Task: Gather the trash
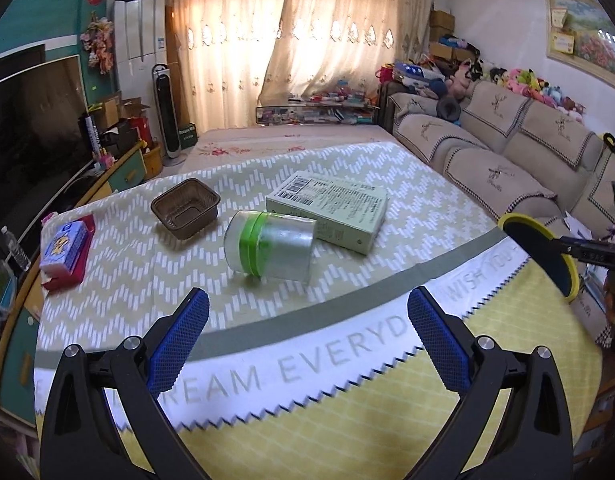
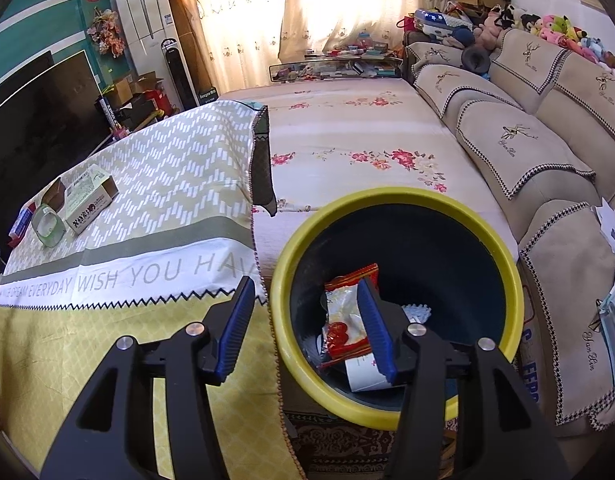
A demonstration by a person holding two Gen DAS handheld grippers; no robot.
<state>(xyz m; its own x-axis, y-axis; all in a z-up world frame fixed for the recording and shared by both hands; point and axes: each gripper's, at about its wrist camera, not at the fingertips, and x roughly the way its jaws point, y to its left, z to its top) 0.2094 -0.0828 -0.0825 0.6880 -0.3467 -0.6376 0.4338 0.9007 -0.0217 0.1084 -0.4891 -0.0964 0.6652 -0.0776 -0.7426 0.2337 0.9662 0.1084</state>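
1. Left gripper point(image 1: 307, 320): jaws spread wide, nothing between the pads, hovering over the near part of the table point(image 1: 347, 420).
2. Right gripper point(image 2: 307, 320): jaws also apart and empty, hanging over the bin point(image 2: 387, 196) beside the table's right edge. The red-and-white wrapper point(image 2: 345, 320) lies inside the bin, not in my grip.
3. Trash left on the tablecloth: clear jar with green band point(image 1: 269, 246), pale green carton point(image 1: 331, 210) touching it behind and to the right, brown tray point(image 1: 185, 208) further left.
4. Key relation: the jar is dead ahead of my left jaws, slightly left of centre, lying on its side. Its long axis runs roughly left-right across my line of approach, cap end left.
5. Judgement: left is clearly the nearer hand; in the right view the jar sits far off to the left. A straight push forward, closing across the jar's ends, looks too wide, so I'd rotate to pinch across its body.
6. Risk: it may roll into the carton.
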